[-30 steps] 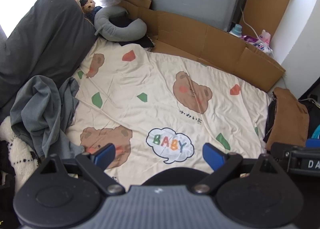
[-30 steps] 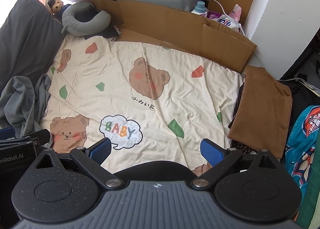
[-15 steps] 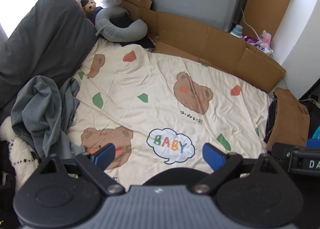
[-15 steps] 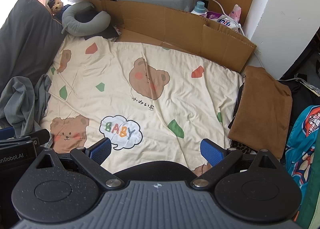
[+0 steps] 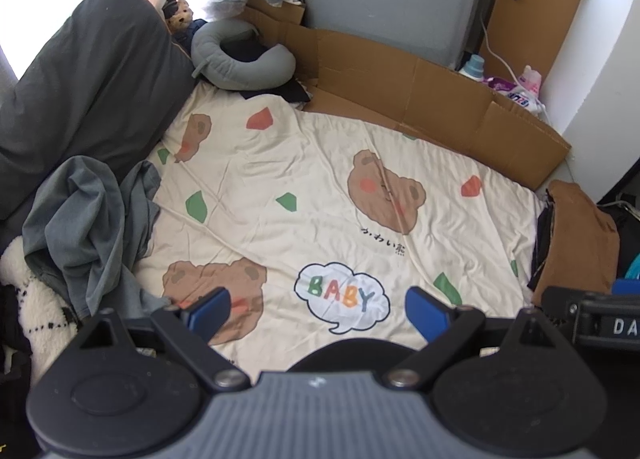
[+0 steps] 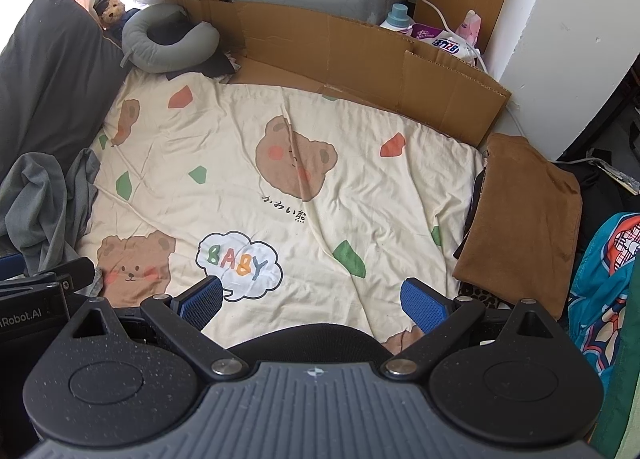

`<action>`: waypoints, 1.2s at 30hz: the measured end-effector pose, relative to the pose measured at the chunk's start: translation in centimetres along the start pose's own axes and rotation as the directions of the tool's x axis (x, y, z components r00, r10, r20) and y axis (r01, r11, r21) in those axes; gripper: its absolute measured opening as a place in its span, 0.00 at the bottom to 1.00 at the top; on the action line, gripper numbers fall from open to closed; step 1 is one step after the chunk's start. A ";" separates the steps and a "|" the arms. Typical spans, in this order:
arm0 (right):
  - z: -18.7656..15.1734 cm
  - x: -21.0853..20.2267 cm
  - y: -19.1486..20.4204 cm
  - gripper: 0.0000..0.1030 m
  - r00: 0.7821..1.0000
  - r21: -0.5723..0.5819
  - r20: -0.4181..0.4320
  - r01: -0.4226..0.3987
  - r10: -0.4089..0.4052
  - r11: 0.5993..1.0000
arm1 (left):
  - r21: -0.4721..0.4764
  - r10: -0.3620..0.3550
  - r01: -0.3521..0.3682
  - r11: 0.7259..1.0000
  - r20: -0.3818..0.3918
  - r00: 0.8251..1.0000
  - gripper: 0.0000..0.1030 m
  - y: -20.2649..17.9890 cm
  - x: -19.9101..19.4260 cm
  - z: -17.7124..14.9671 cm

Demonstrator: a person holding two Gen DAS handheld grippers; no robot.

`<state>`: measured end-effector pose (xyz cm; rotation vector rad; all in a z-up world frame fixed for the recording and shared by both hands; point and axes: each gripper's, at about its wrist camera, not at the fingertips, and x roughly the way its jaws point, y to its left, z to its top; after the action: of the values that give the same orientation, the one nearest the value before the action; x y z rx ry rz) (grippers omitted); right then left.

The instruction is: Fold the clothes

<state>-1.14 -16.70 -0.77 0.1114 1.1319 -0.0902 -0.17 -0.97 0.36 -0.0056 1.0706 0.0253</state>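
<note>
A crumpled grey garment (image 5: 84,227) (image 6: 36,199) lies in a heap at the left edge of the bed. A folded brown garment (image 5: 576,243) (image 6: 524,219) rests flat at the right edge on top of darker clothes. My left gripper (image 5: 316,313) hovers open over the near part of the bear-print sheet (image 5: 320,187), nothing between its blue pads. My right gripper (image 6: 312,305) is likewise open and empty above the sheet (image 6: 280,163), beside the left one. Neither touches any clothing.
A dark grey pillow (image 5: 80,91) lines the left side, with a grey neck pillow (image 5: 240,63) and a small teddy at the far corner. Flattened cardboard (image 6: 360,55) borders the far edge. Bottles stand behind it. A teal printed garment (image 6: 604,275) lies at the far right.
Almost nothing has moved; the left wrist view has shifted very slightly. Both grippers stay open and empty.
</note>
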 end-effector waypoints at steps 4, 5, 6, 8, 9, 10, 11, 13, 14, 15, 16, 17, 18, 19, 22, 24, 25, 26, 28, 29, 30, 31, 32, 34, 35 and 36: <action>0.0 -0.1 0.1 0.96 1.000 0.004 0.009 -0.005 0.005 1.000 | -0.016 0.005 -0.005 1.000 0.003 1.000 0.93 0.3 -0.2 0.0; 0.0 -0.2 -0.1 0.96 1.000 0.014 0.013 -0.009 0.009 1.000 | -0.022 0.005 -0.005 1.000 0.004 1.000 0.93 0.4 -0.2 0.0; 0.0 -0.3 -0.3 0.96 1.000 0.025 0.015 -0.013 0.013 1.000 | -0.028 0.003 -0.003 1.000 0.003 1.000 0.94 0.5 -0.3 0.1; -0.1 -0.5 -0.5 0.96 1.000 0.035 0.018 -0.017 0.017 0.999 | -0.039 -0.005 0.006 0.999 0.003 1.000 0.95 0.7 -0.5 0.1; -0.1 -0.6 -0.5 0.96 1.000 0.032 0.023 -0.018 0.017 0.999 | -0.043 -0.010 0.010 0.999 0.007 1.000 0.96 0.8 -0.6 0.2; -0.1 -0.8 -0.4 0.96 0.999 0.027 0.028 -0.018 0.018 0.999 | -0.047 -0.009 0.010 0.999 0.010 1.000 0.96 1.0 -0.7 0.2; -0.1 -0.9 -0.5 0.96 0.999 0.027 0.033 -0.016 0.015 1.000 | -0.050 -0.006 0.007 0.999 0.013 1.000 0.96 1.1 -0.8 0.2; 0.0 -1.2 -0.8 0.96 0.999 0.043 0.041 -0.019 0.017 0.999 | -0.053 0.005 -0.004 0.999 0.017 1.000 0.96 1.5 -1.0 0.3; 0.1 -1.3 -1.0 0.96 0.999 0.055 0.045 -0.021 0.019 0.998 | -0.055 0.009 -0.008 0.998 0.020 1.000 0.96 1.7 -1.1 0.3; 0.2 -1.5 -1.2 0.96 0.999 0.067 0.050 -0.024 0.021 0.997 | -0.059 0.010 -0.009 0.998 0.023 1.000 0.96 1.9 -1.3 0.4; 0.2 -1.6 -1.4 0.96 0.998 0.074 0.053 -0.024 0.020 0.997 | -0.062 0.010 -0.009 0.998 0.024 1.000 0.96 2.1 -1.4 0.5; 0.3 -1.7 -1.7 0.96 0.998 0.080 0.058 -0.020 0.015 0.997 | -0.068 0.011 -0.009 0.998 0.025 1.000 0.96 2.4 -1.5 0.5; 0.4 -1.9 -1.9 0.96 0.998 0.087 0.063 -0.019 0.013 0.996 | -0.073 0.012 -0.010 0.997 0.028 1.000 0.96 2.7 -1.8 0.6; 0.5 -2.0 -2.1 0.96 0.998 0.094 0.068 -0.019 0.013 0.995 | -0.076 0.015 -0.012 0.997 0.032 0.999 0.96 3.1 -2.0 0.7; 0.7 -2.5 -2.6 0.96 0.996 0.109 0.082 -0.024 0.015 0.994 | -0.084 0.024 -0.020 0.996 0.050 0.998 0.97 4.2 -2.8 1.1; 0.9 -2.9 -2.7 0.96 0.996 0.110 0.092 -0.029 0.019 0.994 | -0.095 0.034 -0.028 0.995 0.058 0.998 0.97 5.1 -3.2 1.2; 1.0 -3.1 -2.6 0.96 0.995 0.110 0.097 -0.029 0.018 0.993 | -0.102 0.039 -0.033 0.994 0.062 0.997 0.97 5.6 -3.4 1.3; 1.1 -3.2 -2.6 0.96 0.995 0.112 0.101 -0.030 0.019 0.993 | -0.108 0.044 -0.037 0.993 0.065 0.997 0.97 6.1 -3.5 1.4; 1.2 -3.5 -2.4 0.96 0.994 0.112 0.108 -0.032 0.020 0.993 | -0.121 0.055 -0.046 0.992 0.072 0.996 0.97 7.1 -3.9 1.5; 1.3 -3.6 -2.3 0.96 0.994 0.108 0.111 -0.032 0.020 0.994 | -0.129 0.058 -0.047 0.990 0.079 0.995 0.97 7.7 -4.1 1.5; 1.4 -3.8 -2.2 0.96 0.993 0.102 0.118 -0.026 0.014 0.994 | -0.136 0.062 -0.050 0.989 0.087 0.994 0.97 8.2 -4.3 1.5; 1.4 -4.0 -2.0 0.96 0.992 0.096 0.129 -0.015 0.002 0.995 | -0.137 0.070 -0.057 0.989 0.092 0.993 0.97 8.7 -4.5 1.5; 1.5 -4.2 -1.8 0.96 0.990 0.092 0.141 -0.005 -0.008 0.996 | -0.136 0.079 -0.066 0.988 0.096 0.992 0.97 9.2 -4.7 1.5; 1.6 -4.4 -1.8 0.96 0.988 0.097 0.153 -0.013 -0.002 0.995 | -0.142 0.093 -0.078 0.987 0.104 0.990 0.97 10.1 -4.9 1.4; 1.7 -4.5 -1.8 0.96 0.988 0.101 0.157 -0.021 0.004 0.995 | -0.147 0.100 -0.084 0.986 0.106 0.989 0.97 10.6 -5.0 1.4; 1.8 -4.6 -1.7 0.96 0.987 0.102 0.160 -0.025 0.008 0.995 | -0.153 0.104 -0.087 0.984 0.107 0.989 0.97 11.1 -5.1 1.4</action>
<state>-1.66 -18.60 4.11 0.2021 0.9662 -0.1408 -1.64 10.09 5.60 -0.0856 0.9513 0.1900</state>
